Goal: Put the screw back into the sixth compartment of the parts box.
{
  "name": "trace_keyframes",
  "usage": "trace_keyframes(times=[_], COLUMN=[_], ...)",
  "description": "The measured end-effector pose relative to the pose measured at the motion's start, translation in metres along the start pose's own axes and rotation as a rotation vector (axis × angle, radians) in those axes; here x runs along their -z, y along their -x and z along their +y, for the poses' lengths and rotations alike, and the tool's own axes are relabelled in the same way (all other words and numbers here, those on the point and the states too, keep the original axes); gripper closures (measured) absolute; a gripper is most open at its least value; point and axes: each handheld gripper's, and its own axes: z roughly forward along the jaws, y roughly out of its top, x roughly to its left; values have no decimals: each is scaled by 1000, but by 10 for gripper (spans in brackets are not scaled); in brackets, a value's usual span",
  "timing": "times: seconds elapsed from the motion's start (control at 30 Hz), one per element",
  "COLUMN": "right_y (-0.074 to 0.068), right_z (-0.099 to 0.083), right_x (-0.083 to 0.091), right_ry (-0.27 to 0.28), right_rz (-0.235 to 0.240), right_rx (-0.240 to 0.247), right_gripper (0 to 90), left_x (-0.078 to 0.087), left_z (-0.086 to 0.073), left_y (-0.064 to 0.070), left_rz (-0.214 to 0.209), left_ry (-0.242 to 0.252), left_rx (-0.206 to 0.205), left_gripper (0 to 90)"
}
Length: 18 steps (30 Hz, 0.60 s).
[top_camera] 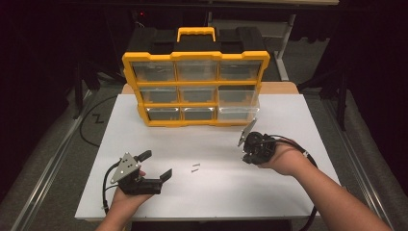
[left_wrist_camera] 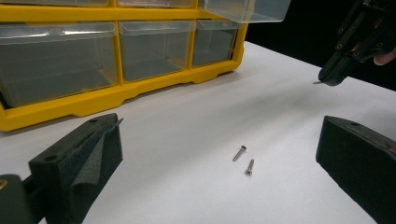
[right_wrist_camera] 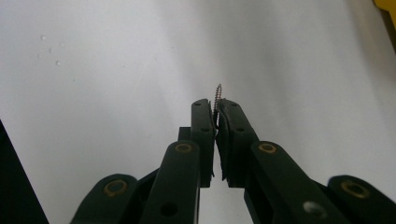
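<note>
Two small screws (top_camera: 195,168) lie side by side on the white table (top_camera: 144,120); in the left gripper view the screws (left_wrist_camera: 244,159) rest between and beyond my jaws. My left gripper (top_camera: 155,165) is open, just left of them near the front edge. My right gripper (right_wrist_camera: 215,106) is shut on a third screw (right_wrist_camera: 217,95), whose threaded tip sticks out past the pads. The right gripper (top_camera: 247,158) is held over the table's right half, below the organizer's bottom right drawer (top_camera: 236,111), which is pulled out.
A yellow organizer (top_camera: 195,89) with clear drawers stands at the table's back centre. The organizer (left_wrist_camera: 107,98) is close ahead in the left gripper view. A cable (top_camera: 300,149) trails from the right gripper. Dark floor surrounds the table.
</note>
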Motion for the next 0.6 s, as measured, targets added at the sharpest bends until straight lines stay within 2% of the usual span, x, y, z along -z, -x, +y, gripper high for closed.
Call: trace_keyframes(times=[0.07, 0.1, 0.33, 0.4, 0.5, 0.6], right_y=[1, 0, 3, 3, 4, 5], right_z=[0, 1, 5, 7, 9, 12], right_x=[1, 3, 14, 17, 21, 24], right_ry=[9, 0, 14, 17, 18, 19], right_rz=[-3, -5, -17, -17, -24, -24], right_rx=[16, 0, 17, 3, 23, 23], right_gripper=[873, 873, 873, 872, 873, 873], left_x=[0, 0, 0, 0, 1, 1], left_z=[0, 0, 0, 0, 0, 0], left_y=[0, 0, 0, 0, -1, -1], left_rz=[0, 0, -1, 0, -1, 0], left_ry=[0, 0, 0, 0, -1, -1], left_rx=[1, 1, 2, 2, 3, 4], left_gripper=[11, 11, 11, 11, 11, 11])
